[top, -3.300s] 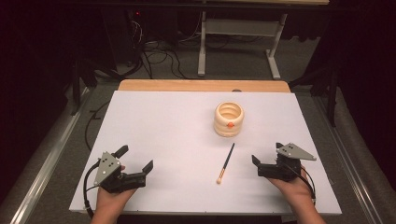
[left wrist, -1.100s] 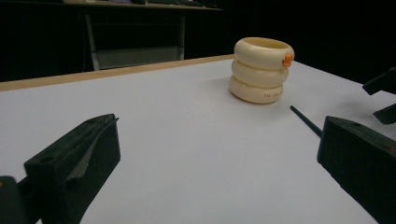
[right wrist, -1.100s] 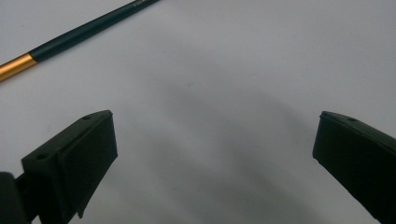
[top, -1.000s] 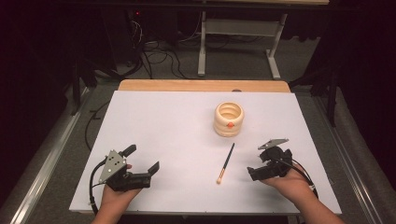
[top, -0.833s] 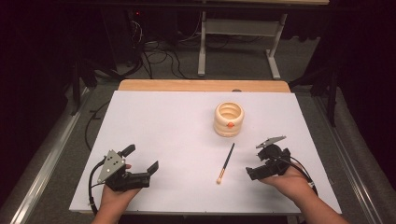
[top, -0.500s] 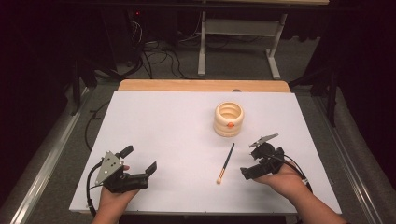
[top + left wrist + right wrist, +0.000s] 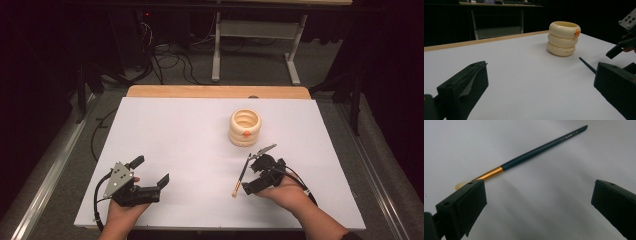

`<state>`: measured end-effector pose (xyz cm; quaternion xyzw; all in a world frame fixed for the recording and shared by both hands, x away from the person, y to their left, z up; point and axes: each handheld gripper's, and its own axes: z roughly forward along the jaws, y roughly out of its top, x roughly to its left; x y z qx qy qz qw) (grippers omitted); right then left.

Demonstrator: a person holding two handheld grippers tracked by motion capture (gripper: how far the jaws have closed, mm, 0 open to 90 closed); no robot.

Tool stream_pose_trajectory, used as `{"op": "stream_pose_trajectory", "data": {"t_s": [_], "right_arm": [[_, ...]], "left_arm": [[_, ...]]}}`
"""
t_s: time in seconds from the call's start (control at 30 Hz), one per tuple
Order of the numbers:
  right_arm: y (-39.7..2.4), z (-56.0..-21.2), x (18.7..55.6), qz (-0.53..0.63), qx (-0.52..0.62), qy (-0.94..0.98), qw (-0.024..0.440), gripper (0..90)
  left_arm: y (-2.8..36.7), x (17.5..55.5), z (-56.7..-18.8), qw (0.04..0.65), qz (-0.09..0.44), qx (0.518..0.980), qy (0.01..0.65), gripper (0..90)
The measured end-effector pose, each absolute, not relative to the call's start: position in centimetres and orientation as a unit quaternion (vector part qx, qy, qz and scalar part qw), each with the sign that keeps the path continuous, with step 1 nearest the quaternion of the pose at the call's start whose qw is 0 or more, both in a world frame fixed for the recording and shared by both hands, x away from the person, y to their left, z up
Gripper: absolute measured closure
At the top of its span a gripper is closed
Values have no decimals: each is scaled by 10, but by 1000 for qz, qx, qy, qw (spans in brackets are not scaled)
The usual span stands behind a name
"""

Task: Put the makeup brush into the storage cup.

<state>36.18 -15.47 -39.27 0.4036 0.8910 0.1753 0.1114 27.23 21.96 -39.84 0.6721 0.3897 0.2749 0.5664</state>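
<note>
Beside the right gripper (image 7: 252, 173), on the white desk (image 7: 175, 130), lies the brush (image 7: 242, 173): dark handle toward the cream ring-stacked holder (image 7: 245, 126), gold ferrule and pale tip toward the person. Seen along the right gripper's own fingers (image 7: 461, 205): spread wide, holding nothing, with the brush (image 7: 529, 160) crossing slantwise ahead and its tip just behind the left-hand finger, not between the two. Likely trouble, judged from that: closing now would catch only the ferrule end or miss altogether; thin and round, so could roll or skid off the smooth sheet under a glancing touch, or pivot and swing once lifted by one end. Too steep a descent could press the fingers into the desk before reaching the shaft. Left gripper (image 7: 145, 187) resting near the front left edge, fingers (image 7: 464, 87) likewise wide apart and empty, well apart from the brush. Against the earliest frame: right gripper shifted leftward from the desk's right side to just beside the brush; left gripper tilted a little; brush and holder unmoved.
</note>
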Motion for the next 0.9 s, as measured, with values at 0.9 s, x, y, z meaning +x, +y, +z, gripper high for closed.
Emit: {"op": "stream_pose_trajectory", "data": {"t_s": [0.9], "right_arm": [[-124,-406,375,183,423,882,97,165]], "left_arm": [[217,273,-397,568,274,676,380,1]]}}
